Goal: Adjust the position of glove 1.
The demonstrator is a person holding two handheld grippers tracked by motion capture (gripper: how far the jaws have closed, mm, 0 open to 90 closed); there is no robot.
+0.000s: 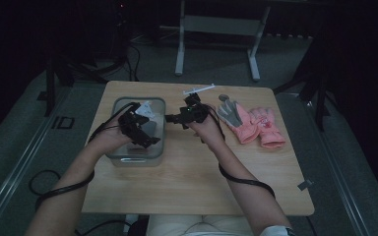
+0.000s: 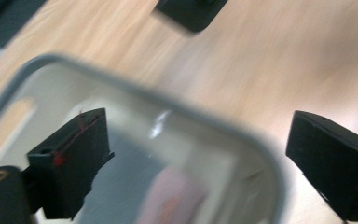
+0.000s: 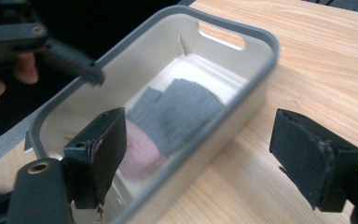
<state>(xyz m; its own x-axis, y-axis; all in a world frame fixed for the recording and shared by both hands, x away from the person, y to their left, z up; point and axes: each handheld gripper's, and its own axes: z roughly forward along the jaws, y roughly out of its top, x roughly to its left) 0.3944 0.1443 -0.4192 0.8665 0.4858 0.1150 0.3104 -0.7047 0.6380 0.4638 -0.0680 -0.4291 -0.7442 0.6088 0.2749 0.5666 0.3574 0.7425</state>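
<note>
A grey plastic bin (image 1: pixel 160 129) stands left of the table's middle. Inside it lies a glove with a grey palm (image 3: pixel 177 109) and pink fabric (image 2: pixel 168 200). My left gripper (image 1: pixel 140 130) hangs open over the bin, its jaws wide apart across the bin's rim (image 2: pixel 200 140), with nothing between them. My right gripper (image 1: pixel 173 118) is just outside the bin's right wall and points at it. It is open and empty (image 3: pixel 200 140), one jaw over the bin and the other over the table. Two more pink and grey gloves (image 1: pixel 253 123) lie on the table to the right.
A white, hanger-like piece (image 1: pixel 199 89) and a small round object (image 1: pixel 223 97) lie near the table's far edge. The wooden table top (image 1: pixel 187 182) is bare towards the person. The left gripper (image 3: pixel 70 60) shows over the bin's far rim in the right gripper view.
</note>
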